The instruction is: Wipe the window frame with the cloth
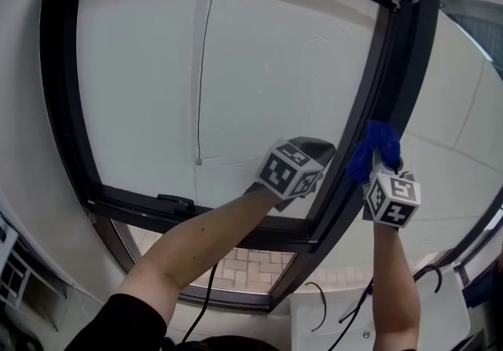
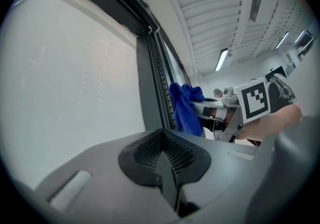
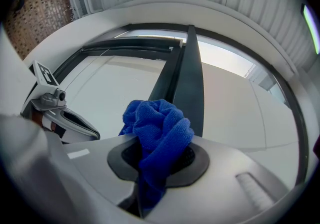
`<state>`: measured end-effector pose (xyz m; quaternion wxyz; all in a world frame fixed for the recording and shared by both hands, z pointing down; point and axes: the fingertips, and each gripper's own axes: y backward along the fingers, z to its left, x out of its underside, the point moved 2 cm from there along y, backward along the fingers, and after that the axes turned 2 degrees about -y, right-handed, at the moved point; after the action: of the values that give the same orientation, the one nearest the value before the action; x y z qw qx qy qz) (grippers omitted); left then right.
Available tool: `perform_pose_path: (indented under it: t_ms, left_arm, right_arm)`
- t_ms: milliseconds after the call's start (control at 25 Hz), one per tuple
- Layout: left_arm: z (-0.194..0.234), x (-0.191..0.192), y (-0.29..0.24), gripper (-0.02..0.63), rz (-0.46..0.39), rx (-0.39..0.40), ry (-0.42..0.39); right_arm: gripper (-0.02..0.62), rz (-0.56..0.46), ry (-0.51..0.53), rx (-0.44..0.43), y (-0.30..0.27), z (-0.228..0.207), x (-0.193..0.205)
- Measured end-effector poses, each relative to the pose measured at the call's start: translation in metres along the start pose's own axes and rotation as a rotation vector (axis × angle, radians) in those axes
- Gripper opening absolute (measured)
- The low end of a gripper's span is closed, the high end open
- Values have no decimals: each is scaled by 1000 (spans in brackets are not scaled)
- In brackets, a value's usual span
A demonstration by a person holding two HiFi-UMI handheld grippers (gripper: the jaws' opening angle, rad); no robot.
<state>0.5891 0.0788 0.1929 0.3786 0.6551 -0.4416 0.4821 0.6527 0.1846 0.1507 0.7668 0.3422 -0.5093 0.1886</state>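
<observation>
Cables (image 1: 351, 304) trail over a white sill (image 1: 393, 326) at the bottom right of the head view, closest to the person. Beyond it stands the dark frame (image 1: 182, 214), its bottom rail carrying a small handle (image 1: 176, 201), with brick paving (image 1: 245, 261) showing through the low glass under that rail. Above the rail a big pale pane (image 1: 236, 67) fills the frame up to its top edge, and a thin cord (image 1: 203, 67) hangs down its middle. A ribbed white ceiling (image 2: 215, 12) with a strip light (image 2: 220, 60) runs overhead in the left gripper view. Two bare forearms reach up from the bottom edge, the left forearm (image 1: 196, 243) out of a black sleeve (image 1: 118, 326). The left gripper (image 2: 166, 164) is near the pane's lower right corner, its jaws pressed together with nothing between them; whether it touches the glass I cannot tell. The right gripper (image 3: 150, 165), just beside it, is clamped on a bunched blue cloth (image 3: 157, 128), which sits against the frame's right upright (image 1: 387, 67), low on it, above the bottom right corner.
</observation>
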Motion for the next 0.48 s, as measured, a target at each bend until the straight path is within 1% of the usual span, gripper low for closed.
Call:
perform_pose_path:
  t_ms: [240, 480]
  left_arm:
    - [-8, 26, 0, -8, 24, 3, 41]
    - [-16, 64, -2, -8, 94, -26, 78]
  right_arm:
    - [77, 35, -17, -5, 10, 7, 28]
    - [78, 74, -36, -9, 20, 14, 58]
